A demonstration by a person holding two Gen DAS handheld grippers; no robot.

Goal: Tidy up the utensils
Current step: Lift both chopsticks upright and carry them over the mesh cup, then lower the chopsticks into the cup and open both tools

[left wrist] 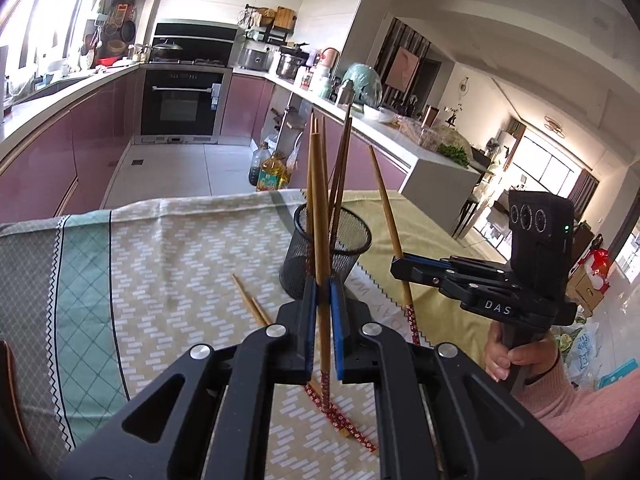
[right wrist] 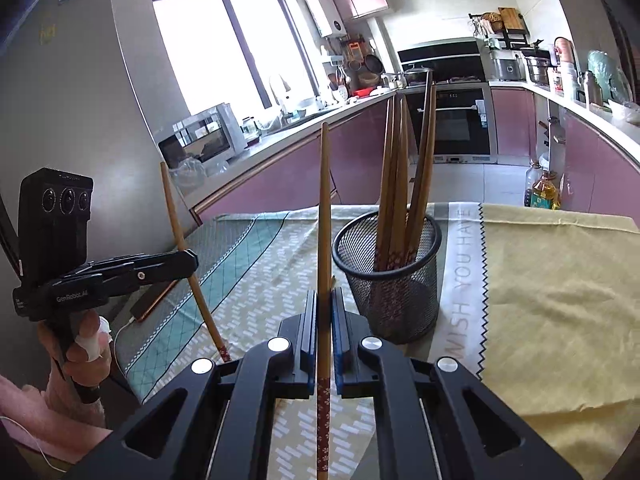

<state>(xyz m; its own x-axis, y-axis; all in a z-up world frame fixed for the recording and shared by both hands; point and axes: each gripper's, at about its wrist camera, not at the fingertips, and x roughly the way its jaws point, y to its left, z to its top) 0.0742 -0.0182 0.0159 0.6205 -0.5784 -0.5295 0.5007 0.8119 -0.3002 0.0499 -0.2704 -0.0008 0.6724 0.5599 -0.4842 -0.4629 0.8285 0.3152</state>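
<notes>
A black mesh holder (left wrist: pixel 326 250) (right wrist: pixel 394 276) stands on the cloth-covered table with several wooden chopsticks (right wrist: pixel 400 184) upright in it. My left gripper (left wrist: pixel 323 292) is shut on one chopstick (left wrist: pixel 320 200), held upright just before the holder; it also shows in the right wrist view (right wrist: pixel 188 264). My right gripper (right wrist: pixel 325 304) is shut on another chopstick (right wrist: pixel 325 216), upright, left of the holder; it shows to the right in the left wrist view (left wrist: pixel 398 266). Two more chopsticks (left wrist: pixel 256 304) lie on the cloth under my left gripper.
The table carries a patterned green cloth (left wrist: pixel 160 264) and a yellow cloth (right wrist: pixel 552 288). A phone (right wrist: pixel 152 300) lies at the table's left edge. Oil bottles (left wrist: pixel 272 168) stand on the floor beyond. Kitchen counters (right wrist: pixel 304 136) line both sides.
</notes>
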